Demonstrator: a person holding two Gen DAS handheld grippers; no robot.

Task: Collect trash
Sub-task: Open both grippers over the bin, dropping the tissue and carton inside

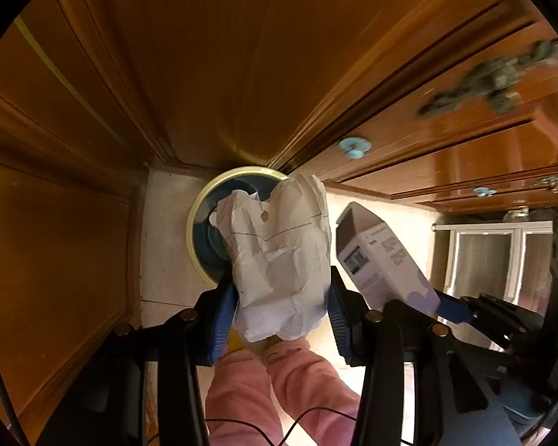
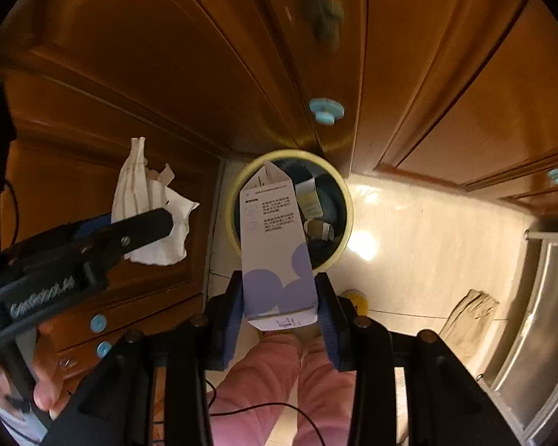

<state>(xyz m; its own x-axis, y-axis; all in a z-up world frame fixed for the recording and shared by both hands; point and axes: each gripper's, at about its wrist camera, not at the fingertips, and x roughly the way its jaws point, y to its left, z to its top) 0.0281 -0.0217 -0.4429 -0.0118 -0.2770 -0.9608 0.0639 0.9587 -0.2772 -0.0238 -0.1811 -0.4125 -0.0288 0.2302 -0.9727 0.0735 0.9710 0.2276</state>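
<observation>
Trash is hanging over the bin (image 2: 348,200) — the left claw (image 1: 282,316) is clamping a crumpled paper bag (image 1: 279,260), the right claw (image 2: 281,308) a carton (image 2: 275,245). Both are lining up for the drop — next, opening above the rim.

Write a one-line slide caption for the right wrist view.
Right gripper holds a white and purple carton above the yellow-rimmed bin beside wooden cabinets.
</observation>
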